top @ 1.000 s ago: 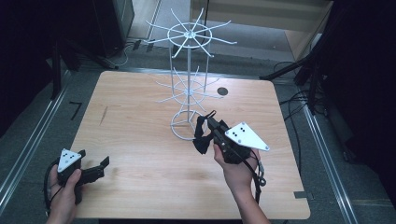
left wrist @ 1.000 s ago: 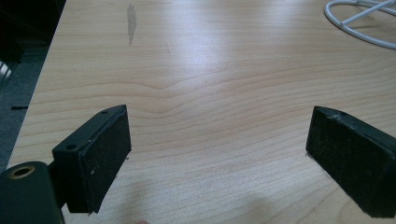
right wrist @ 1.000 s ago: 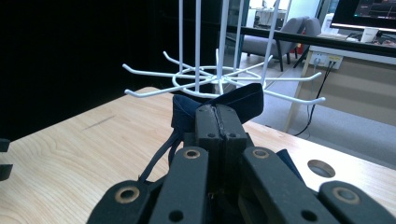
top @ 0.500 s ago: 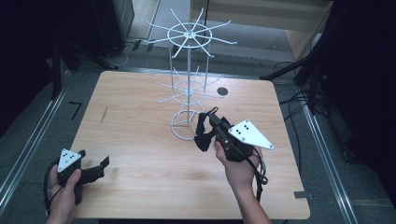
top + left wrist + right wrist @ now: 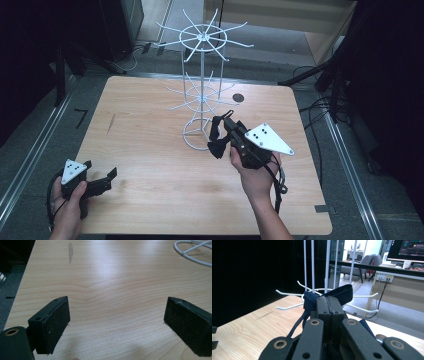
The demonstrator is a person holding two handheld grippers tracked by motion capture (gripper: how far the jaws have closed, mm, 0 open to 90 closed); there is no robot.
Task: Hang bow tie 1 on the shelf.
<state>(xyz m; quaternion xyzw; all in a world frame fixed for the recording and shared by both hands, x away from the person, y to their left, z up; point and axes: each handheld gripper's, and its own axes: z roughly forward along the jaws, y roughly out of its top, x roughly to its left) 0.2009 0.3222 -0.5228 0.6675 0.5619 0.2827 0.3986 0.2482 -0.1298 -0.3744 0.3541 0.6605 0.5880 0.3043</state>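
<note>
A white wire rack (image 5: pixel 201 95) with two tiers of hooked arms stands at the middle of the wooden table (image 5: pixel 150 150). My right gripper (image 5: pixel 218 134) is shut on a dark blue strap (image 5: pixel 215 141) and holds it just right of the rack's ring base. In the right gripper view the strap (image 5: pixel 340 293) loops over the closed jaws, with the rack's lower arms (image 5: pixel 289 293) right behind. My left gripper (image 5: pixel 109 177) hovers open near the table's front left corner; its pads (image 5: pixel 56 325) have only bare wood between them.
A small dark round hole (image 5: pixel 238 98) sits in the table behind the rack. Metal rails and cables run along the floor on both sides. The rack's ring base (image 5: pixel 192 252) lies far ahead of the left gripper.
The right gripper with the strap has drifted slightly right and toward the person, away from the rack. The left gripper has stayed put.
</note>
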